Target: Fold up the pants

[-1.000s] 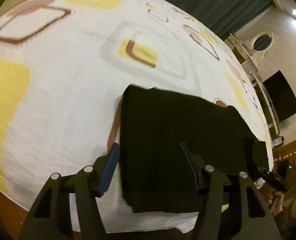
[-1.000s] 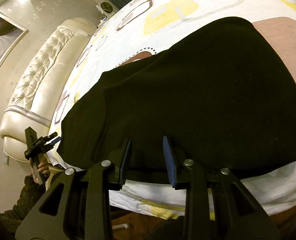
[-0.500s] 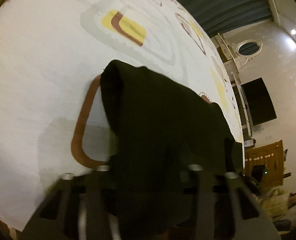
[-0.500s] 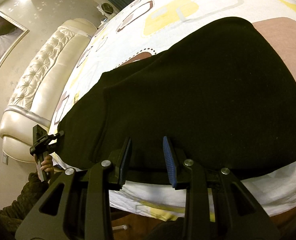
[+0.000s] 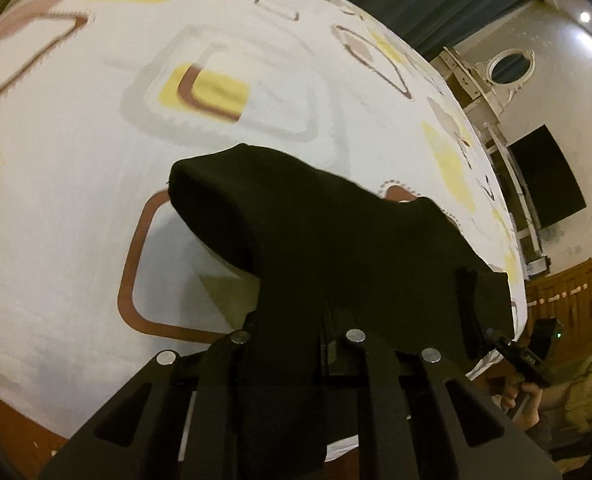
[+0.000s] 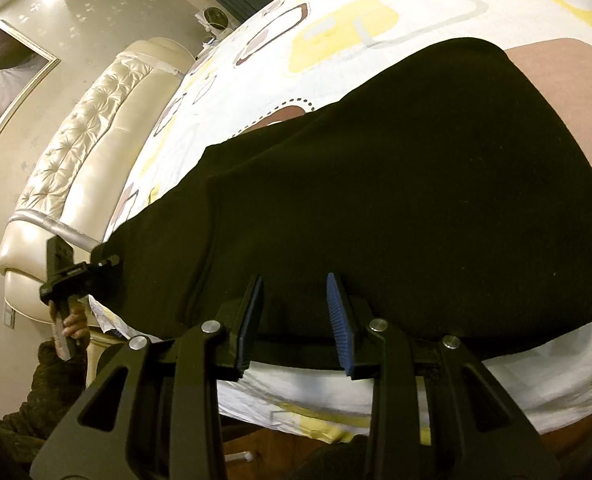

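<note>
Black pants (image 5: 335, 248) lie on a patterned bedsheet (image 5: 76, 160). My left gripper (image 5: 292, 320) is closing its jaws on the near left corner of the pants. That corner is raised off the sheet and drapes over the fingers, hiding the pads. In the right wrist view the pants (image 6: 415, 200) spread flat. My right gripper (image 6: 296, 312) hovers at their near edge, open, its blue pads (image 6: 337, 320) apart with nothing pinched between them. The left gripper (image 6: 76, 276) also shows far left, held by a hand.
A cream tufted headboard (image 6: 76, 168) runs along the bed's left side under a framed picture (image 6: 4, 76). A dark screen (image 5: 547, 180) and a wooden cabinet (image 5: 567, 292) stand past the bed's right edge. Wide bare sheet lies beyond the pants.
The left gripper went from open over the pants' corner to closed on it, then lifted and carried the cloth forward, bunching it. The right gripper has not moved.
</note>
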The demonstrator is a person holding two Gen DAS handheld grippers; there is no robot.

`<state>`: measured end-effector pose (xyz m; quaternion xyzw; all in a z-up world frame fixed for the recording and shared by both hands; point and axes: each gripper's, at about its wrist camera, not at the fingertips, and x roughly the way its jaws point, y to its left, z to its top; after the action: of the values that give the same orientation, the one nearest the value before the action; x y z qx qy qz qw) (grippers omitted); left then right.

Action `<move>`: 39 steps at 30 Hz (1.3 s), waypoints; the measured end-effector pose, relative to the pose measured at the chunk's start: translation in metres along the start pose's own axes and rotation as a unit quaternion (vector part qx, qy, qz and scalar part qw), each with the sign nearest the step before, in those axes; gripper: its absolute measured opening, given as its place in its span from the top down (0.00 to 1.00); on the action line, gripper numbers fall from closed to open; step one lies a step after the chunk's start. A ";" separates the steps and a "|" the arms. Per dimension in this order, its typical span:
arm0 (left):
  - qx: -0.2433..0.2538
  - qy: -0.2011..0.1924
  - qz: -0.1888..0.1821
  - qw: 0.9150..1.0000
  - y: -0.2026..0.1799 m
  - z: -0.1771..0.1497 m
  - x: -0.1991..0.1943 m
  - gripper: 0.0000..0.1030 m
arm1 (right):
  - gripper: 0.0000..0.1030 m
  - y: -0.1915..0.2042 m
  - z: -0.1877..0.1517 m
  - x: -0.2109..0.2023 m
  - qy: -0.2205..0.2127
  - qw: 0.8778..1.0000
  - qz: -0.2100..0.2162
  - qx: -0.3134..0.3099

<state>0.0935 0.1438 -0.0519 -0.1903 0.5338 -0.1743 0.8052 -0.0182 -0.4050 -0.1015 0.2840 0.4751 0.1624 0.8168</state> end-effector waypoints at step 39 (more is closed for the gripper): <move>0.287 0.009 0.152 0.946 -0.339 -0.080 0.155 0.87 | 0.58 -0.019 0.012 -0.036 -0.035 0.999 0.014 0.036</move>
<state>0.0500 -0.2345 -0.0364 0.1335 0.4909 -0.1976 0.8379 -0.0257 -0.4432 -0.0836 0.3250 0.4480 0.1465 0.8198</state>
